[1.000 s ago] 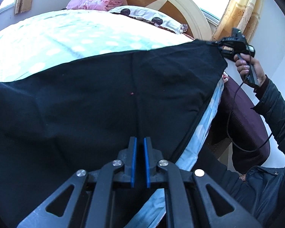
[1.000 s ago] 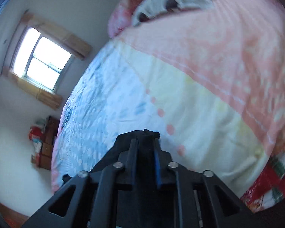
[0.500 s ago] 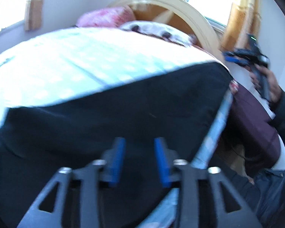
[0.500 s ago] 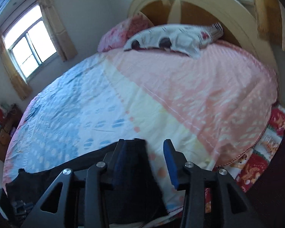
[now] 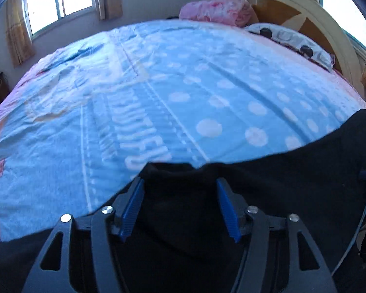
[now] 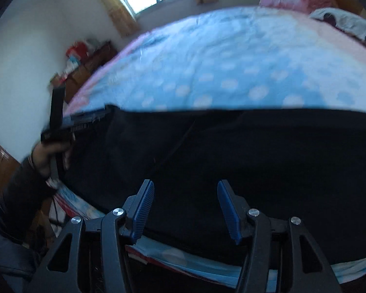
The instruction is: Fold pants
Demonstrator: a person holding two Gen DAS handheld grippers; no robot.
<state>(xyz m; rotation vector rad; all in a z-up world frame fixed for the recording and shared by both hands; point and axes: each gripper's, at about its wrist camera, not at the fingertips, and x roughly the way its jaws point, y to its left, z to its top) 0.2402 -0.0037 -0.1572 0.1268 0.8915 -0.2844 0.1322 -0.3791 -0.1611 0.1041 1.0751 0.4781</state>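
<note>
Left gripper [image 5: 180, 195] has jaws spread wide w/ nothing between the blue pads [image 5: 131, 210], hovering just over the near edge of the black pants [image 5: 268, 195]; right gripper [image 6: 185, 202] likewise wide apart, gripping nothing, pads [image 6: 228, 210] above the dark cloth; pants lie spread flat along the near side of the bed, a seam line running diagonally across them in the right wrist view, their far edge roughly straight against the blue polka-dot bedspread [image 5: 207, 92]; in the right wrist view the left gripper [image 6: 85, 119] shows at the pants' left end, held by the person's left hand [image 6: 48, 156], though blur makes it hard to tell if it touches the cloth; beyond the pants the bedspread stretches far w/ white dots & faint lettering; at the far end a pink blanket roll [image 5: 217, 12] & a spotted pillow [image 5: 290, 39] sit by the curved wooden headboard [image 5: 317, 17]; curtained window [image 5: 58, 0] on the back wall.
</note>
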